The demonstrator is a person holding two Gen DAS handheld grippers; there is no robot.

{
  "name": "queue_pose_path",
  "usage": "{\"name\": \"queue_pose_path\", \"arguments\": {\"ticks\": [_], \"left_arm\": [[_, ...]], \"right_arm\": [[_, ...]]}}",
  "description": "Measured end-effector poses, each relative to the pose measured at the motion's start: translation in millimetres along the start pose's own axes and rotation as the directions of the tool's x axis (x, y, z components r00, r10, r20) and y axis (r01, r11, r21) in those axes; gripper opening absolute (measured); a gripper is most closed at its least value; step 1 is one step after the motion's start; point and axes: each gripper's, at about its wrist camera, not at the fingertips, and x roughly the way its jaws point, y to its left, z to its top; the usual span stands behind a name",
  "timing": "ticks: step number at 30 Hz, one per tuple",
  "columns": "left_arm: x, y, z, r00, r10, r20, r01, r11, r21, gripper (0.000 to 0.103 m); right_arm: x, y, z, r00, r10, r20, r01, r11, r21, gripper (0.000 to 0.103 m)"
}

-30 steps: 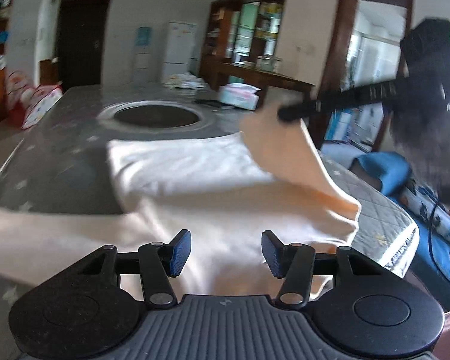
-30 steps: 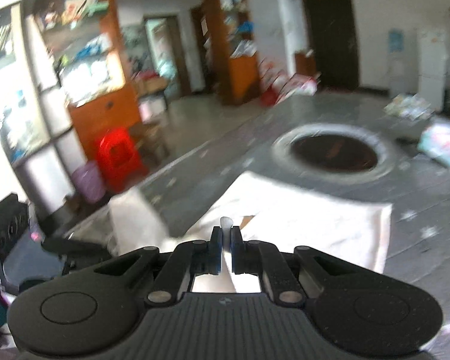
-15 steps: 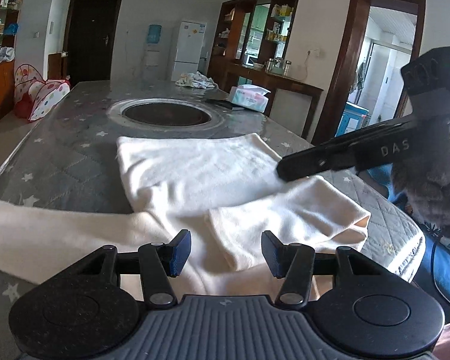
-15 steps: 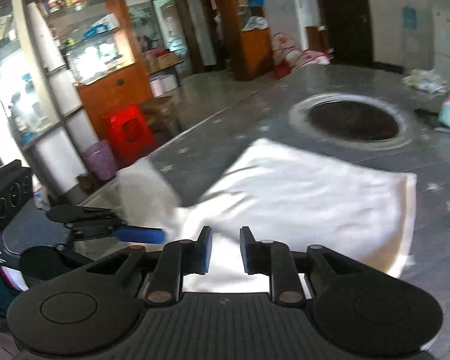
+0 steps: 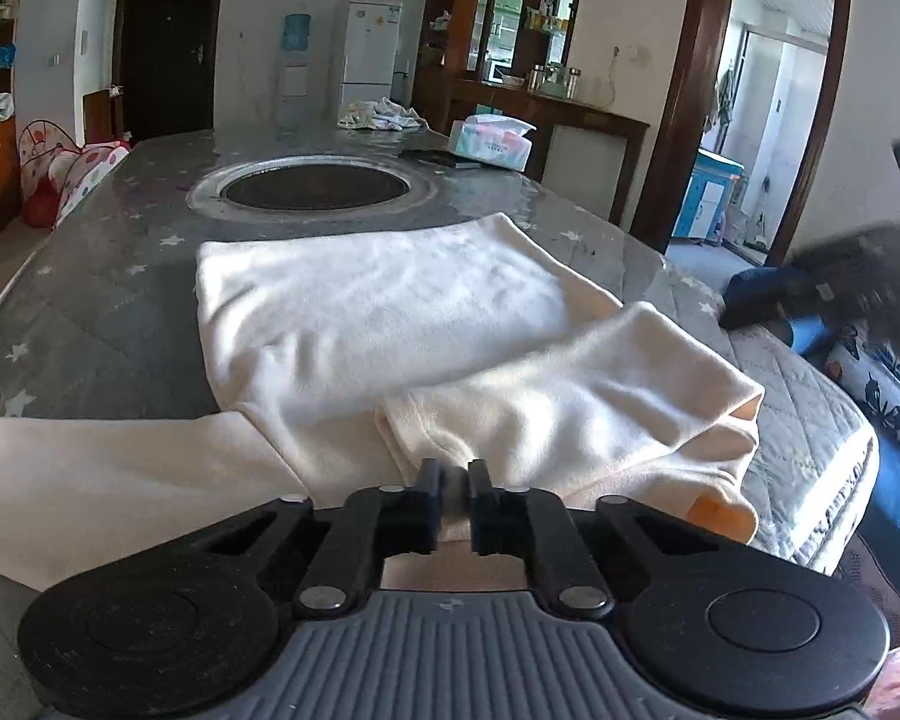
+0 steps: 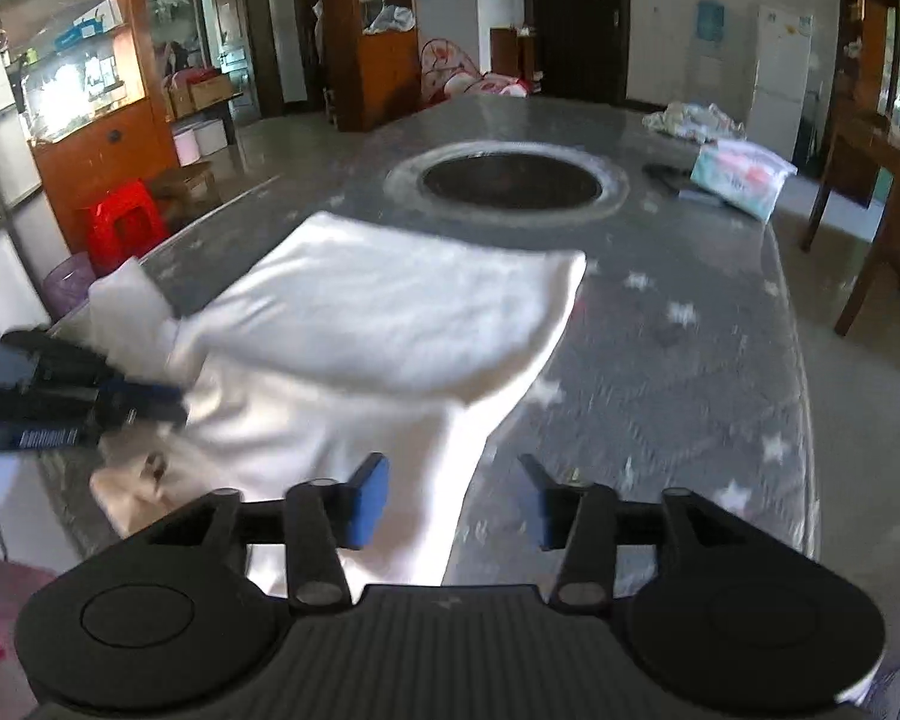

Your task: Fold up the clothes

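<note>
A cream long-sleeved garment (image 5: 390, 312) lies flat on the grey star-patterned table (image 5: 102, 312). Its right sleeve (image 5: 570, 402) is folded in across the body; its left sleeve (image 5: 90, 468) stretches off to the left. My left gripper (image 5: 450, 483) is shut on the garment's near edge. My right gripper (image 6: 450, 495) is open and empty, above the table beside the garment (image 6: 378, 324). The left gripper (image 6: 144, 405) shows at the left of the right wrist view, on the cloth.
A round dark recess (image 5: 315, 186) sits in the table's middle. A tissue pack (image 5: 492, 141) and a crumpled cloth (image 5: 378, 114) lie at the far end. The table's right edge (image 5: 810, 420) drops to a blue seat. A red stool (image 6: 126, 222) stands on the floor.
My right gripper let go of the sleeve, laid it across the body, opened wide and pulled back to the right. My left gripper closed on the garment's near edge.
</note>
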Motion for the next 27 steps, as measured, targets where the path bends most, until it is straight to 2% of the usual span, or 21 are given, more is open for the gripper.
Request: {"name": "queue_pose_path", "arguments": {"ticks": [4,8,12,17,22,27], "left_arm": [[-11,-5,18,0.998,0.018,0.054,-0.019,0.999,0.029,0.005],[-22,-10,41,0.993,0.024,0.116,-0.030,0.998,0.054,0.005],[-34,-23,67,0.984,-0.014,0.178,-0.003,0.996,0.094,0.005],[-41,-41,87,0.976,-0.038,0.215,0.002,0.986,0.165,0.005],[-44,-36,81,0.981,-0.023,0.191,-0.009,0.987,0.163,0.005],[-30,-21,49,0.996,0.037,0.078,-0.049,0.986,0.159,0.009]], "right_arm": [[-8,10,-19,1.000,0.019,0.001,-0.019,0.999,-0.034,0.063],[-3,19,-34,1.000,0.001,0.005,-0.001,0.999,-0.055,0.064],[6,23,-41,0.999,-0.020,0.032,0.022,0.999,-0.042,0.064],[15,32,-45,0.998,-0.026,0.052,0.028,0.998,-0.057,0.068],[8,29,-48,0.998,-0.009,0.063,0.012,0.999,-0.050,0.068],[-1,20,-33,0.995,-0.001,0.101,0.005,0.999,-0.035,0.059]]}}
